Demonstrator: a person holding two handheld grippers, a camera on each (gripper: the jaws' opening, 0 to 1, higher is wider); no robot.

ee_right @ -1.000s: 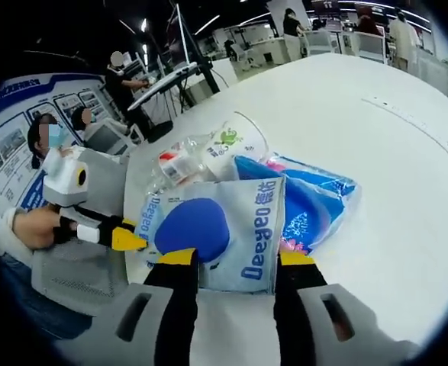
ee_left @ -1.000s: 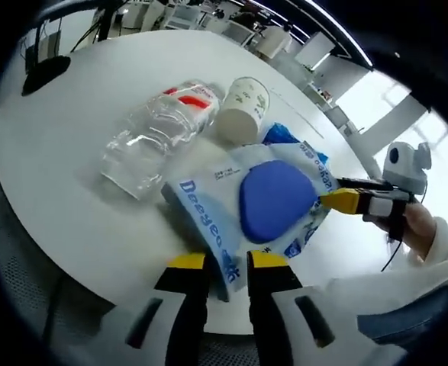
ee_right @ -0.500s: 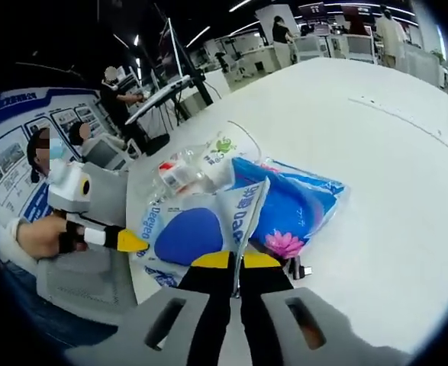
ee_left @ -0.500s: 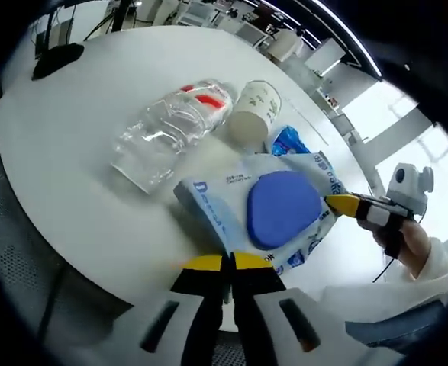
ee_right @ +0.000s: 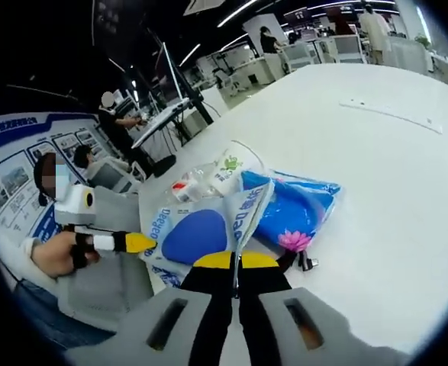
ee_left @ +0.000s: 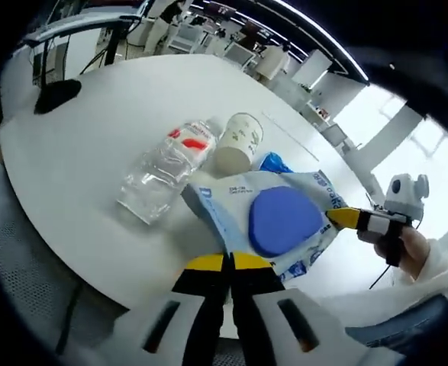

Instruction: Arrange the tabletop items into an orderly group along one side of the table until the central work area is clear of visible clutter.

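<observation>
Both grippers pinched the same white-and-blue wipes pack (ee_left: 281,221) from opposite edges, near the rim of the round white table (ee_left: 94,130). In the left gripper view, the left gripper (ee_left: 227,262) rose from the bottom with its yellow-tipped jaws pressed together on the pack's near edge, while the right gripper (ee_left: 344,218) reached in from the right, held in a person's hand (ee_left: 408,245) with a white sleeve behind it, its yellow tip on the pack's far edge. In the right gripper view, the right gripper (ee_right: 236,260) had its jaws closed on the pack (ee_right: 197,232), whose edge stood up in a fold between them; the left gripper (ee_right: 136,242) came in from the left in a hand (ee_right: 56,258), its tip touching the pack. A clear plastic bottle (ee_left: 166,168) lay on its side just beside the pack, with a paper cup (ee_left: 237,141) tipped over next to its cap end. A blue packet (ee_right: 292,210) with a pink flower lay partly under the pack.
</observation>
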